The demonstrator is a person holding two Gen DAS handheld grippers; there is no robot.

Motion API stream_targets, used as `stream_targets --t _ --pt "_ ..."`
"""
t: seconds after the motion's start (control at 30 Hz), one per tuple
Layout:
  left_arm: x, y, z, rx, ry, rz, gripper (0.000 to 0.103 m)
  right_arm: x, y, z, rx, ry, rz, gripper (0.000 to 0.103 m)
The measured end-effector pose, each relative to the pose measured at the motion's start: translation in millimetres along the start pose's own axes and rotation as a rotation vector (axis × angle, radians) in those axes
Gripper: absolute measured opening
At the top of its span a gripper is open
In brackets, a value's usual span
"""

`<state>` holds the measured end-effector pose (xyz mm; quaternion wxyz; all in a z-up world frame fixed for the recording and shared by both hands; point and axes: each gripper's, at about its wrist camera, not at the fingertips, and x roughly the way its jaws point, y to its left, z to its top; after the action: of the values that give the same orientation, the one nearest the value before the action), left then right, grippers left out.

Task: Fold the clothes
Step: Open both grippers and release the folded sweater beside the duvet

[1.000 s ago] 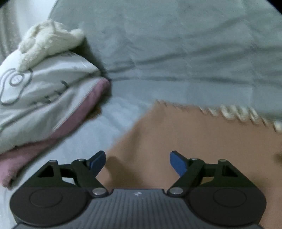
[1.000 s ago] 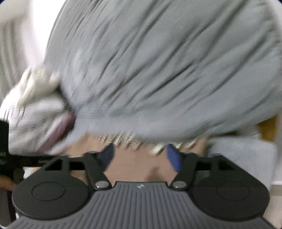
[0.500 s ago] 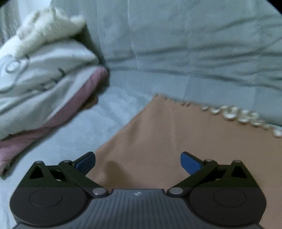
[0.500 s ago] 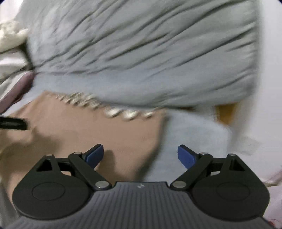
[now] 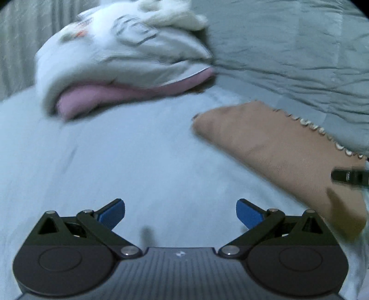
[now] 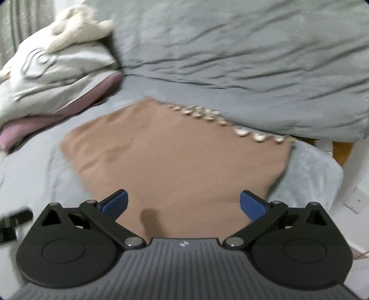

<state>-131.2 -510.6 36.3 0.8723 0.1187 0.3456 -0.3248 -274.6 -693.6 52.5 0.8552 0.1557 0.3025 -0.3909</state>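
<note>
Swung away from the brown garment (image 5: 279, 150), the left gripper (image 5: 180, 213) now hovers over bare pale-blue bedsheet (image 5: 129, 161), where half a second ago the brown cloth lay between its fingers. Its jaws have just been opening and stand wide apart, with nothing between the blue pads (image 5: 113, 211). In this left-wrist view the garment lies flat on the sheet to the right of the gripper, its far edge, trimmed with pale scallops, tucked against the grey quilt (image 5: 299, 46). Beyond the garment's near-left corner sits a heap of white and pink bedding (image 5: 124, 64), smeared by motion blur; the print on it cannot be read. A fluffy cream thing (image 5: 170, 11) on top of the heap is cut off by the frame. At the right edge a dark bit of the right gripper (image 5: 349, 176) pokes in above the garment, mostly out of frame.

From the right wrist, the garment (image 6: 180, 157) now fills the middle of the view, more centred than half a second ago. The right gripper (image 6: 183, 203) hangs over the garment's near edge, jaws just opened to their widest, nothing pinched; whether the pads (image 6: 252, 204) touch the cloth cannot be told. The quilt (image 6: 242, 57) overlaps the garment's trimmed far edge and hides what lies under it. Left of the garment sit the bedding heap (image 6: 53, 76) and cream fluff (image 6: 76, 25). A black piece of the left gripper (image 6: 13, 221) shows at the left edge, cut off. Right of the garment, a wall socket (image 6: 356, 202) is faint and blurred.
</note>
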Motion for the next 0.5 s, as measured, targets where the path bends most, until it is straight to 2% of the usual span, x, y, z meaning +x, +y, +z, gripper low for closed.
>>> stream_targets --t 0.17,0.27,0.5 --pt "-35.5 37.6 -20.5 -0.045 0.006 0.046 0.102 -17.2 33.5 7.2 -0.047 -0.037 0.048 0.103" --pt "-72.9 71.7 -24.3 -0.059 -0.037 0.102 0.102 -25.6 47.2 13.4 -0.037 -0.052 0.056 0.103" --pt "-131.4 117.4 -29.2 -0.091 -0.095 0.165 0.102 -47.7 86.9 13.7 -0.072 -0.084 0.118 0.103"
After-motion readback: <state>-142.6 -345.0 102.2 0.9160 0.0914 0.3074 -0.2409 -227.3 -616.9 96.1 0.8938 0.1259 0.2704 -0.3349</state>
